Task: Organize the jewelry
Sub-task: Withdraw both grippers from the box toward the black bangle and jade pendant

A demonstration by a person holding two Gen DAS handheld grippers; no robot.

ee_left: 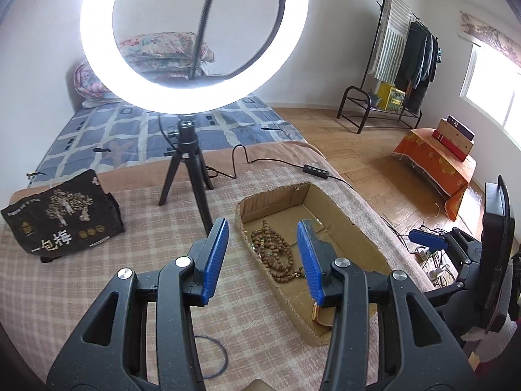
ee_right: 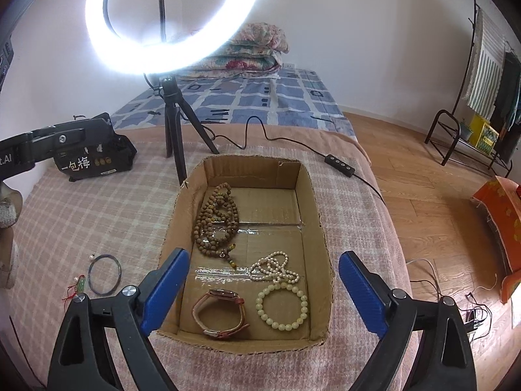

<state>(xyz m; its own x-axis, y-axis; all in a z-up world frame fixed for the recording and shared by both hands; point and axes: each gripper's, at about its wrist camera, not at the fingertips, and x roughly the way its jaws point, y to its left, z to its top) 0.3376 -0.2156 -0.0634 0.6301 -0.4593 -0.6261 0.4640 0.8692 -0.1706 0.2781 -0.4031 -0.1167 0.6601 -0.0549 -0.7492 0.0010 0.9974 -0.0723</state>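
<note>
An open cardboard box (ee_right: 309,195) lies on the plaid blanket. In it are a brown wooden bead necklace (ee_right: 216,218), a white pearl necklace (ee_right: 276,267), a pale bead bracelet (ee_right: 281,306) and a brown leather watch (ee_right: 221,312). The box (ee_left: 351,224) and the wooden beads (ee_left: 273,251) also show in the left wrist view. A dark thin bangle (ee_right: 105,273) and a small red-and-green charm (ee_right: 78,285) lie on the blanket left of the box. My right gripper (ee_right: 263,283) is open and empty above the box's near end. My left gripper (ee_left: 263,254) is open and empty over the box's left rim.
A ring light on a black tripod (ee_right: 172,123) stands behind the box, its cable and controller (ee_right: 340,163) running right. A black printed bag (ee_left: 62,218) lies at the left. The bangle (ee_left: 211,355) lies below my left gripper. The bed edge drops to wooden floor on the right.
</note>
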